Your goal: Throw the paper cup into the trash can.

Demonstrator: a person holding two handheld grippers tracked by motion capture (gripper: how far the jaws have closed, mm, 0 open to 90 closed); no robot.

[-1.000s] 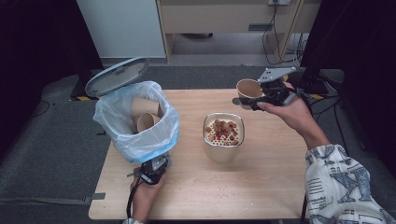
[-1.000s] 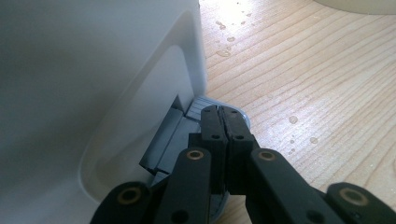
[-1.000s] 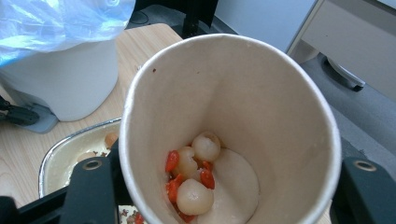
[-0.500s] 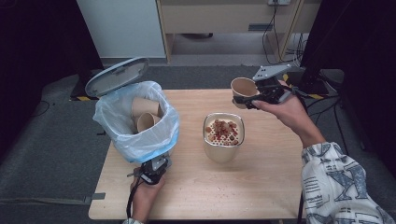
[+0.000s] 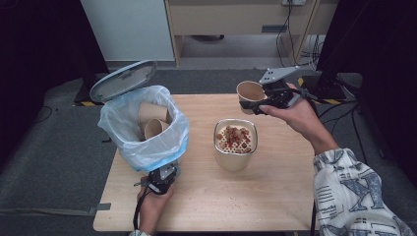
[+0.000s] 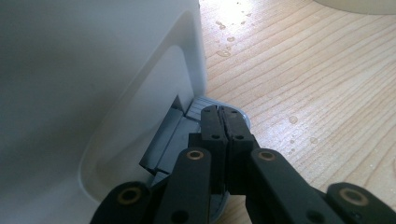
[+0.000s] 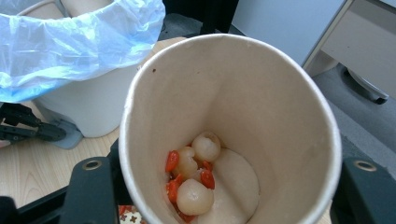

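A brown paper cup (image 5: 248, 91) hangs in the air over the table's far right part, with my right gripper (image 5: 255, 102) shut on it. Its inside (image 7: 229, 93) holds pale round fruits and red berries (image 7: 194, 172) in a little liquid, between the right gripper's (image 7: 229, 186) jaws. My left gripper (image 5: 163, 174) is at the front foot of a white pedal bin (image 5: 169, 152). Its jaws (image 6: 223, 126) are shut, tips resting on the grey pedal (image 6: 198, 106) beside the bin wall (image 6: 93, 93). The bin lid (image 5: 123, 80) stands open.
A blue bag (image 5: 118, 128) lines the bin, and two paper cups (image 5: 153, 127) lie inside. A metal container (image 5: 235, 160) with a strainer of white and red food stands mid-table. Water drops (image 6: 293, 119) dot the wood. A cabinet and cables lie beyond the far edge.
My right gripper has carried the cup a little to the left, toward the table's middle. The left gripper has stayed on the pedal.
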